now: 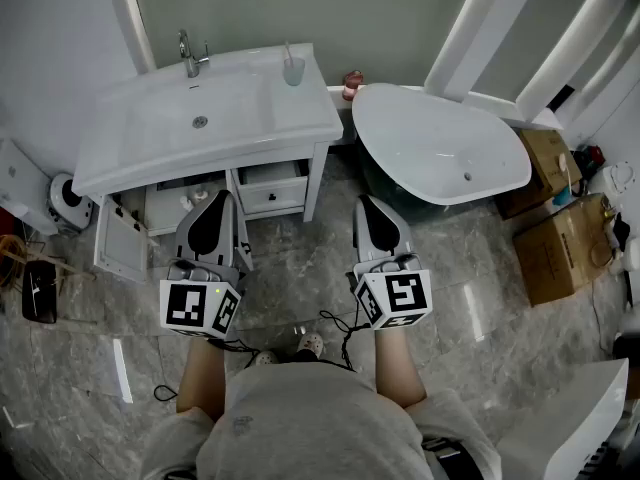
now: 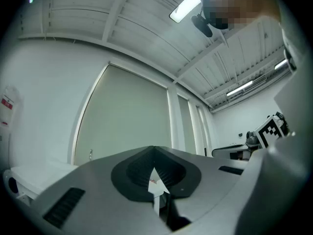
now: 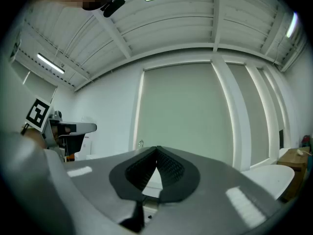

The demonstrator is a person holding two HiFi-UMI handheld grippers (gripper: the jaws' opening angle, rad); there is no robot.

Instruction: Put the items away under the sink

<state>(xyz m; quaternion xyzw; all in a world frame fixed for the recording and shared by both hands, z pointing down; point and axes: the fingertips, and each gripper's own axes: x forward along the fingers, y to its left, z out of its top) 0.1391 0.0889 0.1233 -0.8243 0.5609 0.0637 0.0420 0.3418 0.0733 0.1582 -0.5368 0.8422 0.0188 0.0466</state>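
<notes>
A white sink vanity (image 1: pixel 150 158) stands ahead of me in the head view, with a chrome tap (image 1: pixel 190 56) and a clear cup (image 1: pixel 293 69) holding a toothbrush on its top. A small red-and-pink item (image 1: pixel 351 85) sits on the ledge between sink and tub. Under the sink the left cabinet door (image 1: pixel 120 246) hangs open and a drawer (image 1: pixel 272 190) is pulled out. My left gripper (image 1: pixel 215 198) (image 2: pixel 154 148) and right gripper (image 1: pixel 368 201) (image 3: pixel 156 148) are held side by side in front of the vanity, both shut with nothing in them.
A white bathtub (image 1: pixel 440 148) stands to the right of the vanity. Cardboard boxes (image 1: pixel 560 243) sit at the far right. A white round appliance (image 1: pixel 68 198) and a dark object (image 1: pixel 40 290) lie at the left. Black cables (image 1: pixel 335 328) trail on the marble floor near my feet.
</notes>
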